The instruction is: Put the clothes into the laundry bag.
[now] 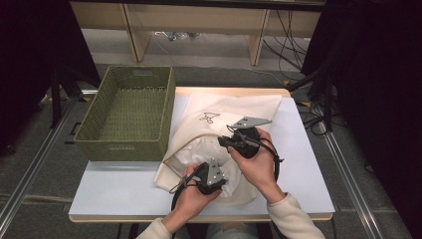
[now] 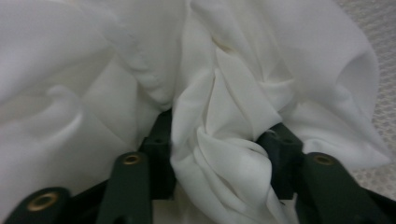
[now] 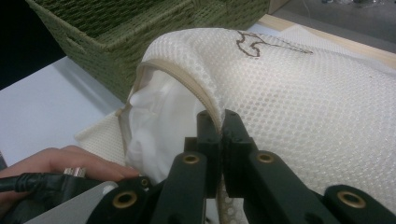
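Right gripper view: the mesh bag (image 3: 299, 93) lies on the surface (image 3: 56, 102) beside the basket (image 3: 121, 32), its rim clenched in the right gripper (image 3: 218, 122). The left gripper (image 2: 219, 140) grasps a fold of white cloth (image 2: 224, 93) at the bag's mouth.

White cloth (image 2: 224, 140) bunched inside open cream mesh bag (image 3: 299, 107) on table.

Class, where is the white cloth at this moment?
In the high view, the white cloth sits inside the mesh bag's opening at table centre, right of the green basket.
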`<state>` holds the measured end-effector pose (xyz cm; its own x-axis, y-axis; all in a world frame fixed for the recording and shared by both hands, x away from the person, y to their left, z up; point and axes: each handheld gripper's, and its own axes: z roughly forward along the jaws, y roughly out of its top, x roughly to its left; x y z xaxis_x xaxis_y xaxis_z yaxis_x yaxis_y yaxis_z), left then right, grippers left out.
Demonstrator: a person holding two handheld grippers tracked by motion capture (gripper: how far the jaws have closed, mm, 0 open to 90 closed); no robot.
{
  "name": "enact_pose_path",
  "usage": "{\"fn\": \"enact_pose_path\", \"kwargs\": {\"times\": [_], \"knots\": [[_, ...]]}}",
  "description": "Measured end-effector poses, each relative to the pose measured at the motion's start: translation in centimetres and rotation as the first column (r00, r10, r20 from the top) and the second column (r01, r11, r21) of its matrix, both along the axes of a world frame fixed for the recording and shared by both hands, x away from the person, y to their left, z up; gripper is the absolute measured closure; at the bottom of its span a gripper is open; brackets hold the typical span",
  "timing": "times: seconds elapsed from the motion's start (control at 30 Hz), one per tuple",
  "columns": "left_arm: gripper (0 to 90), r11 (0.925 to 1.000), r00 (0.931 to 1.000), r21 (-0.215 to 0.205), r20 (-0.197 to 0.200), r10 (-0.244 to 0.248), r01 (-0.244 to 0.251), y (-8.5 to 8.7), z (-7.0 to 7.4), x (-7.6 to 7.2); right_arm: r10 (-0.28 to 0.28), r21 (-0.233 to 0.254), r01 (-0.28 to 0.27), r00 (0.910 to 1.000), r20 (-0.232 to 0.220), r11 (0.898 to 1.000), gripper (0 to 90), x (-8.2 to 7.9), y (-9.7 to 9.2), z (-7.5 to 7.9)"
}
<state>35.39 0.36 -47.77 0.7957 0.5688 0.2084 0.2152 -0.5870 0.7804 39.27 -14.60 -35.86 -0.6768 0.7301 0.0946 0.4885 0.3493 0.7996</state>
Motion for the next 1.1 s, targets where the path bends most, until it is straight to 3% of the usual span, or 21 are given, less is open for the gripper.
{"fn": "enact_pose_path", "kwargs": {"times": [0.1, 0.13, 0.2, 0.23, 0.27, 0.33, 0.43, 0.5, 0.53, 0.57, 0.6, 0.7, 0.73, 0.83, 0.9, 0.93, 0.97, 1.0, 1.03, 1.07, 1.1], "knots": [[69.5, 0.9994, 0.9996, -0.029, 0.018, 0.02, -0.019, 0.2, 0.0, 0.5, 0.017, -0.004, -0.017, 0.9999, 0.0, 1.0, 88.1, 0.1, 0.0, 0.0], [74.0, 0.9928, 0.9977, -0.105, 0.026, 0.062, -0.059, 0.0, -0.2, 0.6, 0.0, -0.007, 0.0, 1.0, 0.001, 1.0, 88.1, -0.1, 0.1, 0.0], [78.2, 0.987, 0.9964, -0.142, 0.03, 0.079, -0.074, 0.3, -0.1, 1.1, 0.006, 0.005, -0.006, 0.9999, -0.008, 1.0, 88.1, -0.1, 0.2, -0.1], [79.4, 0.985, 0.9955, -0.151, 0.033, 0.089, -0.083, 0.4, 0.1, 1.3, 0.012, 0.003, -0.012, 0.9999, -0.001, 1.0, 88.1, -0.1, 0.2, -0.1], [80.1, 0.9894, 0.9957, -0.125, 0.047, 0.08, -0.073, 0.8, 0.4, 1.5, 0.015, 0.007, -0.015, 0.9999, -0.008, 1.0, 88.1, -0.1, 0.3, -0.1], [80.9, 0.9827, 0.9935, -0.161, 0.053, 0.101, -0.091, 1.0, 0.8, 1.9, 0.025, -0.006, -0.025, 0.9994, 0.026, 1.0, 88.1, 0.0, 0.2, 0.0], [81.5, 0.9755, 0.9887, -0.196, 0.091, 0.119, -0.1, 1.3, 1.9, 2.3, 0.003, 0.009, -0.003, 0.9999, 0.013, 1.0, 88.1, -0.4, 0.2, 0.4], [81.7, 0.9695, 0.9834, -0.217, 0.114, 0.142, -0.115, 1.4, 2.7, 2.5, 0.009, 0.002, -0.009, 0.9985, 0.054, 1.0, 88.1, -0.3, 0.0, 0.6], [81.7, 0.9683, 0.982, -0.222, 0.121, 0.145, -0.115, 1.5, 3.1, 2.7, 0.007, 0.015, -0.007, 0.9995, 0.029, 1.0, 88.1, -0.5, 0.1, 0.7], [81.7, 0.9654, 0.98, -0.231, 0.127, 0.153, -0.121, 1.5, 3.3, 2.8, 0.005, 0.01, -0.005, 0.999, 0.045, 1.0, 88.2, -0.5, 0.0, 0.8], [81.8, 0.9651, 0.9782, -0.23, 0.134, 0.159, -0.125, 1.4, 3.4, 2.9, 0.01, 0.008, -0.011, 0.9981, 0.06, 1.0, 88.1, -0.4, -0.1, 0.8], [81.7, 0.9672, 0.9773, -0.217, 0.135, 0.163, -0.132, 1.2, 2.9, 3.5, 0.008, 0.022, -0.009, 0.9991, 0.041, 1.0, 88.2, -0.4, -0.1, 0.8], [81.7, 0.9687, 0.9775, -0.208, 0.131, 0.165, -0.136, 1.1, 2.5, 3.8, 0.012, 0.016, -0.013, 0.9981, 0.06, 1.0, 88.2, -0.3, -0.1, 0.7], [81.5, 0.9724, 0.9783, -0.181, 0.118, 0.171, -0.148, 0.9, 1.2, 4.5, -0.01, 0.016, 0.01, 0.9999, 0.014, 1.0, 88.3, -0.1, -0.2, 0.3], [81.4, 0.972, 0.979, -0.178, 0.107, 0.174, -0.153, 0.6, 0.6, 4.7, -0.011, 0.01, 0.011, 0.9999, 0.009, 1.0, 88.3, 0.1, -0.2, 0.1], [81.3, 0.9718, 0.9779, -0.18, 0.114, 0.175, -0.153, 0.5, 0.5, 4.7, -0.011, 0.014, 0.011, 0.9999, -0.003, 1.0, 88.3, 0.2, -0.2, 0.0], [81.1, 0.9701, 0.9784, -0.188, 0.108, 0.176, -0.154, 0.4, 0.5, 4.7, -0.019, -0.004, 0.02, 0.9997, 0.016, 1.0, 88.3, 0.2, -0.4, 0.0], [81.0, 0.9766, 0.9788, -0.162, 0.125, 0.163, -0.142, 0.6, 0.6, 4.8, -0.013, 0.001, 0.013, 0.9998, 0.015, 1.0, 88.3, 0.4, -0.4, -0.1], [80.9, 0.9725, 0.9793, -0.176, 0.105, 0.173, -0.153, 0.5, 0.6, 4.9, -0.016, 0.022, 0.016, 0.9998, -0.011, 1.0, 88.3, 0.4, -0.3, -0.2], [80.9, 0.9735, 0.9787, -0.169, 0.11, 0.174, -0.154, 0.5, 0.6, 5.1, -0.022, 0.002, 0.022, 0.9997, 0.011, 1.0, 88.2, 0.5, -0.4, -0.2], [80.8, 0.9745, 0.9776, -0.163, 0.118, 0.174, -0.154, 0.6, 0.5, 5.3, -0.022, 0.017, 0.022, 0.9997, -0.012, 1.0, 88.2, 0.4, -0.4, -0.3]]}}
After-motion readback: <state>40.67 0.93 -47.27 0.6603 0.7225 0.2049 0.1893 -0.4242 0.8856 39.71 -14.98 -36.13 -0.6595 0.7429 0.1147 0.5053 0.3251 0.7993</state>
